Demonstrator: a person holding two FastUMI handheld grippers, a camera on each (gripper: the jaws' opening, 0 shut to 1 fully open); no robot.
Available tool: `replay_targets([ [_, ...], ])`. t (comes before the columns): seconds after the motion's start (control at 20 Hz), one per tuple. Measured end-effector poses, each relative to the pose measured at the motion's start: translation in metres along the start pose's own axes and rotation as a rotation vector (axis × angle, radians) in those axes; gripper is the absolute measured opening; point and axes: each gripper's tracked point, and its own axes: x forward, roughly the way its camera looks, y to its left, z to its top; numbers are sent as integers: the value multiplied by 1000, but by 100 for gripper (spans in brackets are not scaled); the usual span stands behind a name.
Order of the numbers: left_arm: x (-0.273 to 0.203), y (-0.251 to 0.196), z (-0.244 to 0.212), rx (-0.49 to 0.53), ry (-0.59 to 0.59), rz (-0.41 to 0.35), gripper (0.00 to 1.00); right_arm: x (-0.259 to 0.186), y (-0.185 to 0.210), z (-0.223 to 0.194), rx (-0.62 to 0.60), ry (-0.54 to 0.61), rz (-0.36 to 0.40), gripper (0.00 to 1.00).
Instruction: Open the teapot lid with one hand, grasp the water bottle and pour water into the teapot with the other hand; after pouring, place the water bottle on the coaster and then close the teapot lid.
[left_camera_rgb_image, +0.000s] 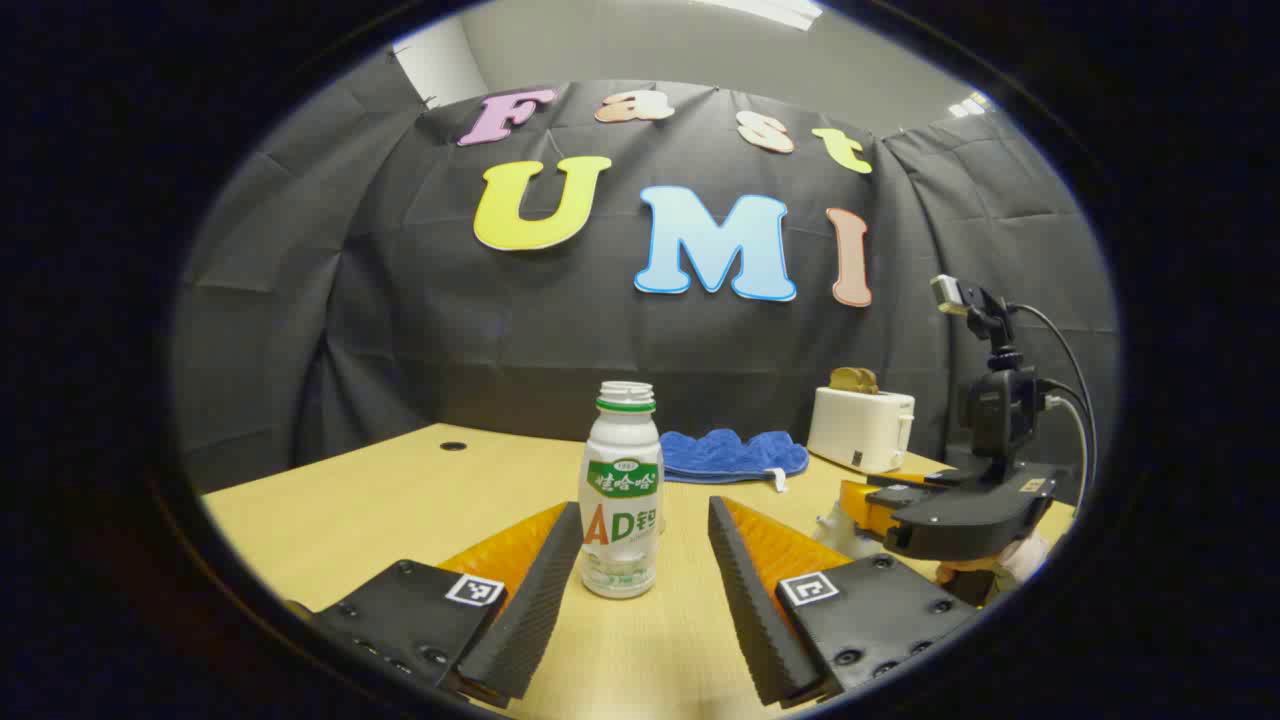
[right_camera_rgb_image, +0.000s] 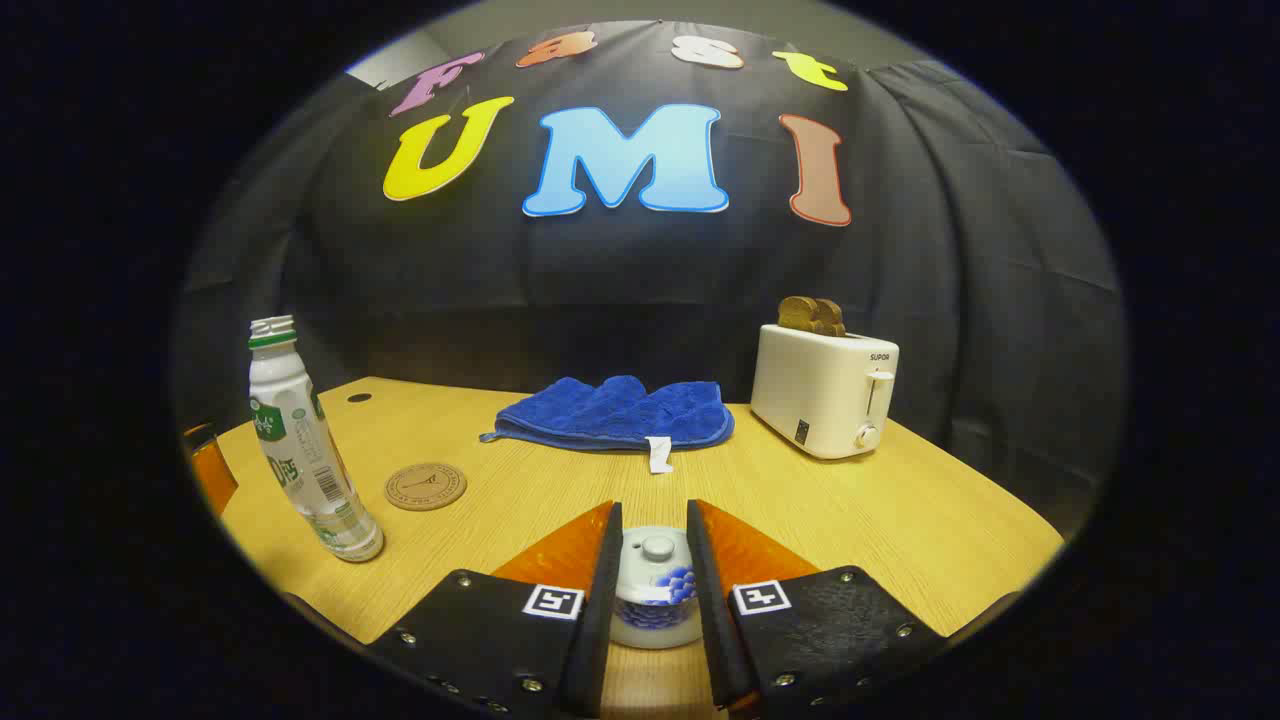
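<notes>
Left gripper view: your left gripper (left_camera_rgb_image: 645, 560) is spread wide around the uncapped water bottle (left_camera_rgb_image: 621, 490) standing on the table (left_camera_rgb_image: 350, 510), not touching it. Right gripper view: your right gripper (right_camera_rgb_image: 655, 560) brackets the teapot (right_camera_rgb_image: 657, 590), lid (right_camera_rgb_image: 657, 548) on; contact is unclear. The coaster (right_camera_rgb_image: 426, 486) lies beside the bottle.

1. a light wooden table (right_camera_rgb_image: 860, 520) carries everything; a small dark round hole (right_camera_rgb_image: 358, 398) sits near its 10 o'clock corner.
2. an uncapped white water bottle (right_camera_rgb_image: 305, 450) stands upright at 9 o'clock.
3. a round cork coaster (right_camera_rgb_image: 426, 486) lies flat just beside the bottle.
4. a crumpled blue cloth (right_camera_rgb_image: 615, 412) lies at 12 o'clock.
5. a white toaster (right_camera_rgb_image: 825, 388) stands at 2 o'clock.
6. a small white teapot (right_camera_rgb_image: 655, 590), lid on, sits at 6 o'clock.
</notes>
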Motion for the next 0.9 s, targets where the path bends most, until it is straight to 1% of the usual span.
replay_targets([
  [0.05, 1, 0, -2, -4, 2, -1, 87, 8, 2, -1, 0, -15, 18, 40],
  [0.1, 2, 0, -3, -4, 5, -2, 87, 25, -6, -5, 16, -19, -5, 28],
  [0.15, 2, 0, -5, -2, 7, -2, 87, 4, -4, 3, 10, -18, -4, 15],
  [0.3, 2, 0, -7, -2, 15, -2, 86, 1, -2, 3, -59, -9, -12, 16],
  [0.9, 4, -1, -11, 6, 28, -3, 87, 2, -2, 4, -49, -28, 8, 16],
])
